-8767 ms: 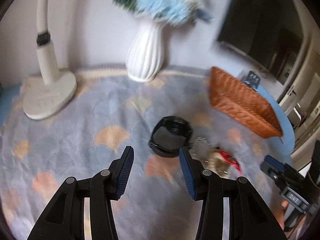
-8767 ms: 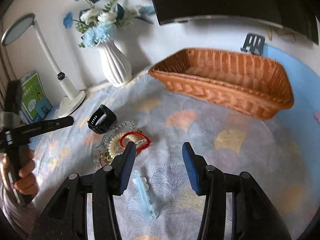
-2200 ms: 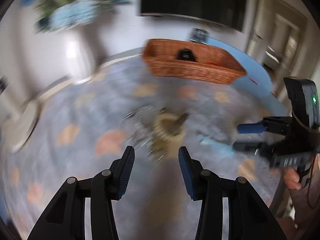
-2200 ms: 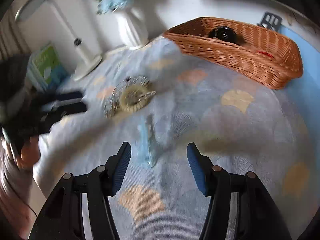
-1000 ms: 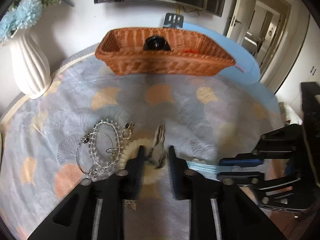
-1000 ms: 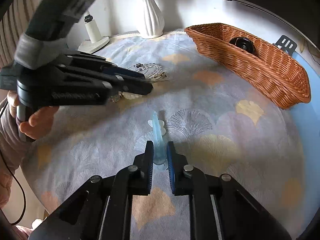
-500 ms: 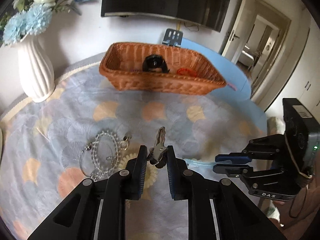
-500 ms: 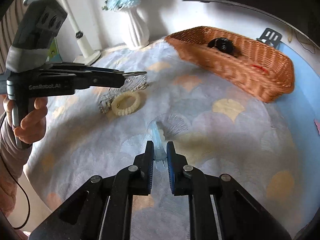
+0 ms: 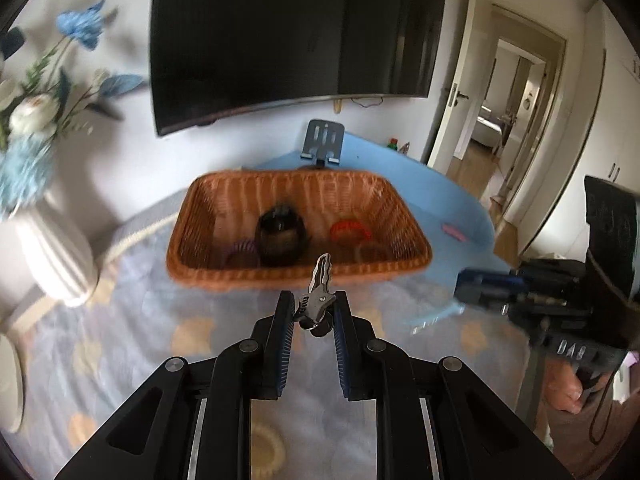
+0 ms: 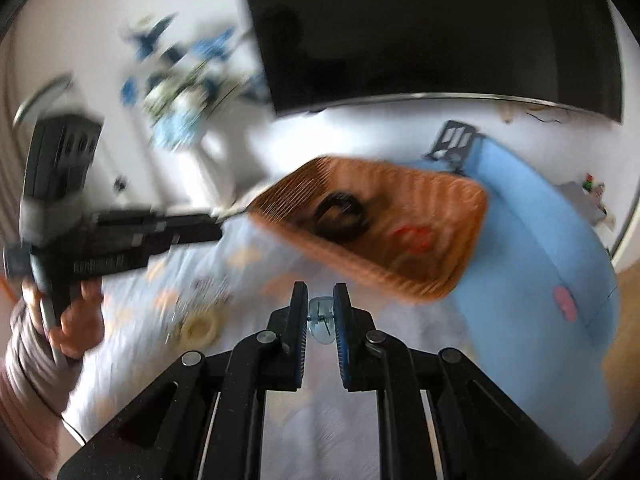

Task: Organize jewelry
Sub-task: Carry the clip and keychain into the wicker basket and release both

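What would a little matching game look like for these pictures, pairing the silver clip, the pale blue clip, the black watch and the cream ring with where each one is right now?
Things:
1. silver metal hair clip
2. pale blue plastic hair clip
3. black wristwatch
4. cream beaded bracelet

Places:
A. lying in the woven wicker basket
B. lying on the patterned tablecloth
C. clamped in the left gripper, held up off the cloth
D. clamped in the right gripper, held up off the cloth

Pairs: 1-C, 2-D, 3-A, 4-B
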The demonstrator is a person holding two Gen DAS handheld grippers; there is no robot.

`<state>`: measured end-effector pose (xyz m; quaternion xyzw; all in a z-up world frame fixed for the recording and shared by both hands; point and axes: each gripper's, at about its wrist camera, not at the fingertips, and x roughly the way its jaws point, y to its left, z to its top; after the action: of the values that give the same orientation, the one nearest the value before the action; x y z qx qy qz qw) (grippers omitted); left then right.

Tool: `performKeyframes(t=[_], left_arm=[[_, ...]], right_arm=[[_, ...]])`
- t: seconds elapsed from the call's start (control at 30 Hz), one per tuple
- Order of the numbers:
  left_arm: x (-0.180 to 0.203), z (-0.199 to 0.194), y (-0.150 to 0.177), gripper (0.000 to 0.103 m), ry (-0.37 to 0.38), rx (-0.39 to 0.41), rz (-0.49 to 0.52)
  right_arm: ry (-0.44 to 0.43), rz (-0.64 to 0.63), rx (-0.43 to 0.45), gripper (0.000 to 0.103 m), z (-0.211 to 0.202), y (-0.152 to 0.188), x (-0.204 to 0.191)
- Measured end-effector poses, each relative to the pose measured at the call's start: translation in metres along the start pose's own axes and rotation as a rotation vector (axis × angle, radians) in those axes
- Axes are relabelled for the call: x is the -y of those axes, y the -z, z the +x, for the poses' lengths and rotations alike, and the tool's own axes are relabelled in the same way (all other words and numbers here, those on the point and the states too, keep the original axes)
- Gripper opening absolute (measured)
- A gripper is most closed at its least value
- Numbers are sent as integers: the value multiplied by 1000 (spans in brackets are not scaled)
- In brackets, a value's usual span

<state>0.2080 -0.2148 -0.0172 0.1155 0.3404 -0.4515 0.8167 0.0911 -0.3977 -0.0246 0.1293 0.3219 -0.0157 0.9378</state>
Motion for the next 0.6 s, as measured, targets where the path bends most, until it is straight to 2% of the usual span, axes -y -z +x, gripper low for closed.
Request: performKeyframes(t=[0.13, 0.27, 0.43, 0.53, 0.6], left_arm=[[1, 31, -22, 19, 4, -21, 8], [8, 70, -37, 19, 12, -56, 50], [16, 108, -45, 19, 19, -91, 77], [17, 124, -47, 19, 25, -105, 69], [18, 131, -47, 20, 18, -115, 68]], right_arm=[[-13, 164, -10, 16, 30, -29, 46], [-75, 297, -31, 16, 66, -55, 80], [-25, 304, -46, 16, 99, -72, 88], [21, 286, -64, 16, 112, -75, 87], [19, 282, -90, 16, 118, -72, 87]])
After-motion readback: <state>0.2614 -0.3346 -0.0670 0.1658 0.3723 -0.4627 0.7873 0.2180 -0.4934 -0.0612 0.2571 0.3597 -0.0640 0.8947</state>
